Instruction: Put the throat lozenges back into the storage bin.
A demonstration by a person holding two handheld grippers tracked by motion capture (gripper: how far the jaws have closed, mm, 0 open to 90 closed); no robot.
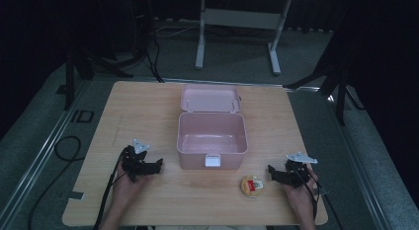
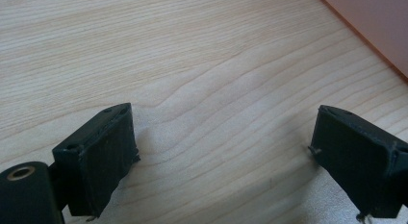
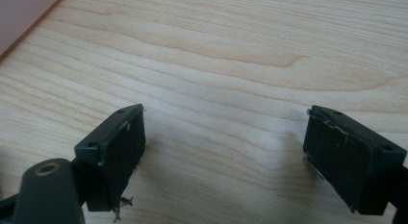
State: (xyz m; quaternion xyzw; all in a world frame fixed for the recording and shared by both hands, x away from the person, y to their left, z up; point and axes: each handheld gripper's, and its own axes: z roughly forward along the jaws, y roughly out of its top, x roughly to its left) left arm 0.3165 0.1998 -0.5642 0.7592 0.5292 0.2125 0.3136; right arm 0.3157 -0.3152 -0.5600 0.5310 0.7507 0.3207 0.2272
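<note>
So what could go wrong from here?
The puck is low and flat, so the right tool, open beside it, might slip off or push it along the table. The box has tall walls; a carried puck could clip the rim. The lid might drop shut.

- We read the letters "ID" on the floor (image 1: 81, 116), just left of the surface's far left corner.
- We see a red and white label on the round yellow tin (image 1: 251, 186) near the pink box (image 1: 212, 141); its print is too small to read.
</note>
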